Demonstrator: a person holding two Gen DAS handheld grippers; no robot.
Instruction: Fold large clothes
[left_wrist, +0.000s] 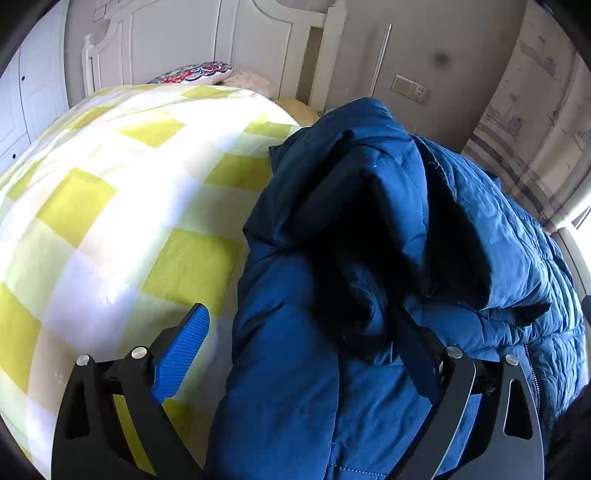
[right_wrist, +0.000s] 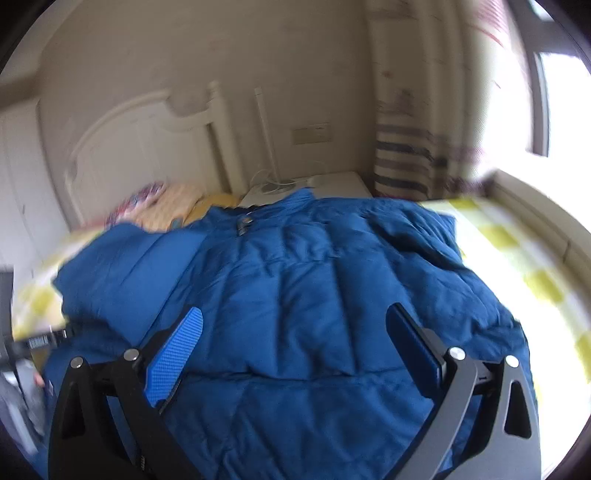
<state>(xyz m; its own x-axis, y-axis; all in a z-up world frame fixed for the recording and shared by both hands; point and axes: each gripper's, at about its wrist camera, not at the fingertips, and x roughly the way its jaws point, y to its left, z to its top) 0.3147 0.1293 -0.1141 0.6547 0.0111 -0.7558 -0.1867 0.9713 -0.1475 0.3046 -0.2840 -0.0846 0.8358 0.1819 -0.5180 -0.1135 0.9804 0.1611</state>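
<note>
**anon_q:** so what are your fingers doing right now? grabbing anything?

**me:** nope. My left gripper has its fingers spread wide. The blue pad on one side sits over the bedspread, and the opposite finger is half buried in shadow against the coat. A thick fold of the blue puffer jacket bulges up into the gap between them, but nothing's pinched. My right gripper is the same deal: fingers wide apart, hovering above the jacket's quilted panel, not gripping it as far as I can see.

**anon_q:** and where's the jacket?

**me:** On the bed, spread across the yellow-and-white checked bedspread. From my left side it's bunched up tall, with a dark hollow in the middle, probably the hood or an inner fold, can't tell which. In the right wrist view it lies flatter, and there's a small zipper pull or snap near the collar end. That view is motion-blurred, so details are mushy.

**anon_q:** what's around it?

**me:** A patterned pillow up by the white headboard, a wall switch panel, a striped curtain and a bright window off to the side.
</note>
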